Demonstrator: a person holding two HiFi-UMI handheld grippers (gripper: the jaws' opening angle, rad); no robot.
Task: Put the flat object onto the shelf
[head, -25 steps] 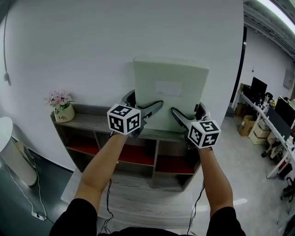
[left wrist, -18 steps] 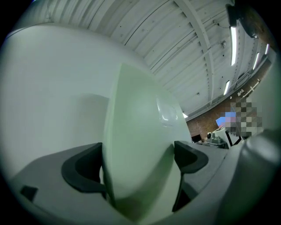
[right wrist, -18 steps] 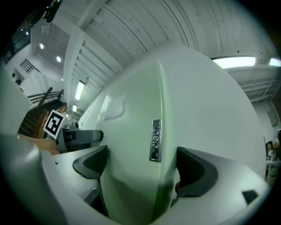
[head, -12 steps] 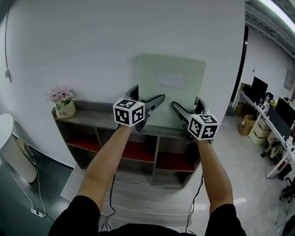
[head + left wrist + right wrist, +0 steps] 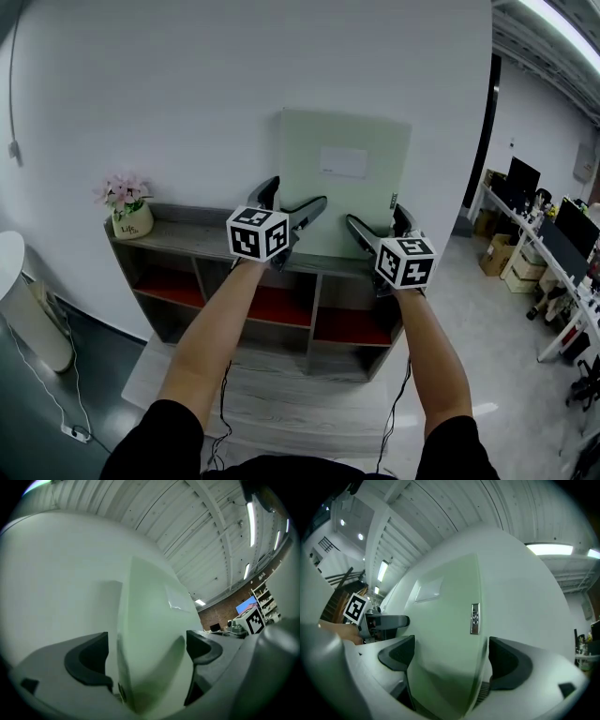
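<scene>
Head view: the flat pale green panel [image 5: 342, 202] stands upright on the top board of the shelf [image 5: 178, 242], its back against the white wall [image 5: 187, 94]. The left gripper [image 5: 298, 192] straddles the panel's lower left edge and the right gripper [image 5: 373, 216] its lower right edge. In the 2 gripper views, each pair of fingers [image 5: 86, 660] [image 5: 506, 660] is spread apart with the panel's edge between them. 1 flower pot [image 5: 129, 220] sits at the shelf's left end.
</scene>
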